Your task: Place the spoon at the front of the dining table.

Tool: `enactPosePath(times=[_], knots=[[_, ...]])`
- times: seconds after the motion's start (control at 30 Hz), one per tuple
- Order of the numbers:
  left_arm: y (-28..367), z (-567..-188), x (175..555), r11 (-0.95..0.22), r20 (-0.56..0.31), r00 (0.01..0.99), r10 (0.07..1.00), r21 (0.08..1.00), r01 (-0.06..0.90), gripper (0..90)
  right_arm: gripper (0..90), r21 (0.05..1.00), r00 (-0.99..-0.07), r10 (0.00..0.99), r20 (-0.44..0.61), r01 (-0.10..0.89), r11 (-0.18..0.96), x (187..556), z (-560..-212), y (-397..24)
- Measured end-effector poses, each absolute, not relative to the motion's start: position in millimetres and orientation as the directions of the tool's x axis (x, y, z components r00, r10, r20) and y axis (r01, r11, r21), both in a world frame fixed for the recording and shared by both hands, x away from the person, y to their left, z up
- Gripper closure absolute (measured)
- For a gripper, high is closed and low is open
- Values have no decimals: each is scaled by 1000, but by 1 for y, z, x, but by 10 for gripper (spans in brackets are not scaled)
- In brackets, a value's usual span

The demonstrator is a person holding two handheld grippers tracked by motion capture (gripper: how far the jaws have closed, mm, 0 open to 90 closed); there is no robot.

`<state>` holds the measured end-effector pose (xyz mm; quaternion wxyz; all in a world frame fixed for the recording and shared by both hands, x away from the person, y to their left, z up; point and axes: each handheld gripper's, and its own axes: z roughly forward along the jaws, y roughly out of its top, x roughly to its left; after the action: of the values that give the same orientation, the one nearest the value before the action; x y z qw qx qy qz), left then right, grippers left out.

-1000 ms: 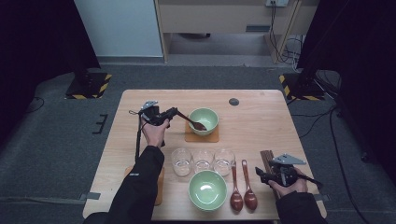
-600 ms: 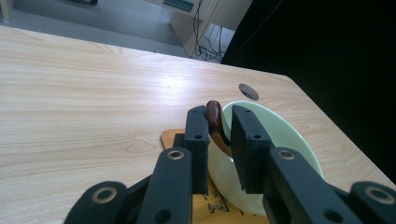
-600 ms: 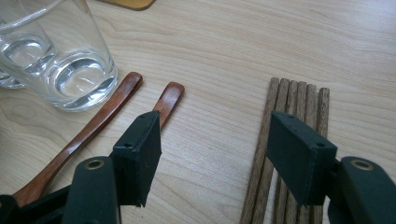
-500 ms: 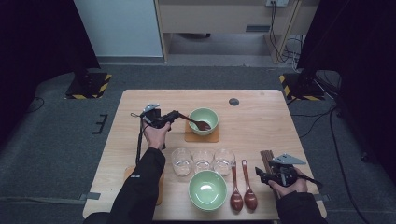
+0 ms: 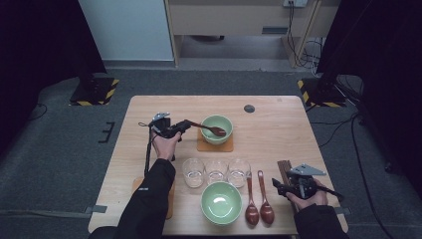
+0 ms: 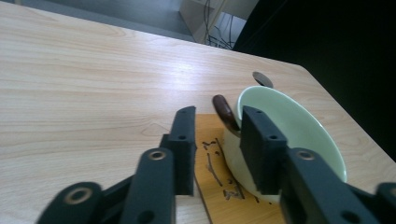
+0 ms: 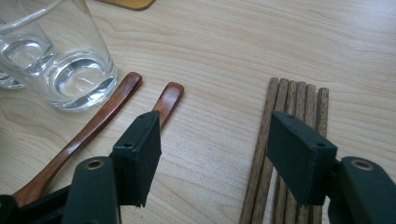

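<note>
No legible text, labels, brands or numbers, dark marks on coaster (image 6: pixel 219 172) unreadable

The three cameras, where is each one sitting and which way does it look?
High view: above the table's near side, looking forward and down; both forearms show.
Left gripper view: on the left gripper, facing the far green bowl; its jaws show.
Right gripper view: on the right gripper, facing chopsticks; its jaws show.
Shared: the spoon in that bowl.
</note>
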<state>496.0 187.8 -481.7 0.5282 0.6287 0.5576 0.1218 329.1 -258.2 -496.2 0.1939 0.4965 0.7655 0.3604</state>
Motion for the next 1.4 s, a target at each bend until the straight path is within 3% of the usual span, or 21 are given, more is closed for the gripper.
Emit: enactPosePath(times=[0.23,0.67,1.13,1.4], knots=[[194,-473,488,182,-422,365,830,823,538,388,355,752,-420,905,62,616,235,329,-495,-261],[223,-451,445,104,-332,452,828,882,459,218,378,751,-402,913,73,625,215,331,-495,-266],[258,-462,386,16,-247,470,847,896,443,180,412,746,-378,922,86,638,192,335,-493,-271],[271,-474,357,17,-268,447,854,872,490,155,422,736,-364,929,72,647,197,340,-490,-273]])
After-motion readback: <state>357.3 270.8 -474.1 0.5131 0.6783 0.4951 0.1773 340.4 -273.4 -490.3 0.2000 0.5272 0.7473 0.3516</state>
